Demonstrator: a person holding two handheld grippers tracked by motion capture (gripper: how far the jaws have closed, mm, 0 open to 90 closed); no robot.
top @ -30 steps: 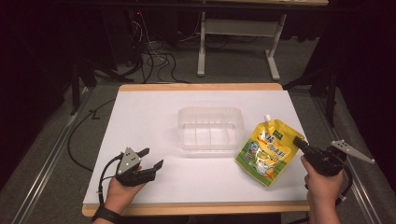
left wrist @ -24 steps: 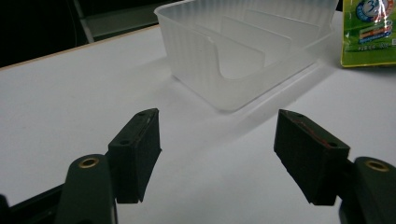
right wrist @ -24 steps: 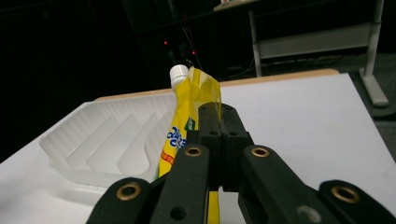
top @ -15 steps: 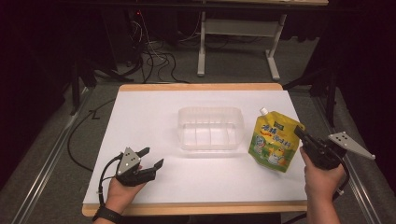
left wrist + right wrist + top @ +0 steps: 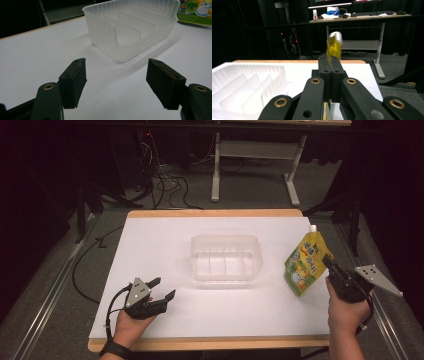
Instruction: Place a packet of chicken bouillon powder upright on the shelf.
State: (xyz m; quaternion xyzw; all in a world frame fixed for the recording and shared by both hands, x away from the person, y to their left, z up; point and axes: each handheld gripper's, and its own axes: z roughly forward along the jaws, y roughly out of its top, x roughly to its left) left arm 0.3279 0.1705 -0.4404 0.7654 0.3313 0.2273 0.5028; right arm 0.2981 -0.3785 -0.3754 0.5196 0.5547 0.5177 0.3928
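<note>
- The step in hand looked like carrying: the right gripper had its fingers clenched on the edge of the yellow pouch, held upright above the right side of the desk, spout cap at the top
- In the right gripper view the pouch stood edge-on, pinched between the closed fingers
- The clear tray sat near the middle of the desk, empty, just left of the pouch; the likely next move was to swing the pouch over it and lower it between the dividers, which would call for keeping it upright
- The left gripper rested at the near left, fingers released and holding nothing
- Compared with a second earlier, the pouch had gone from lying flat on the desk to raised and turned upright; the left gripper had not moved
</note>
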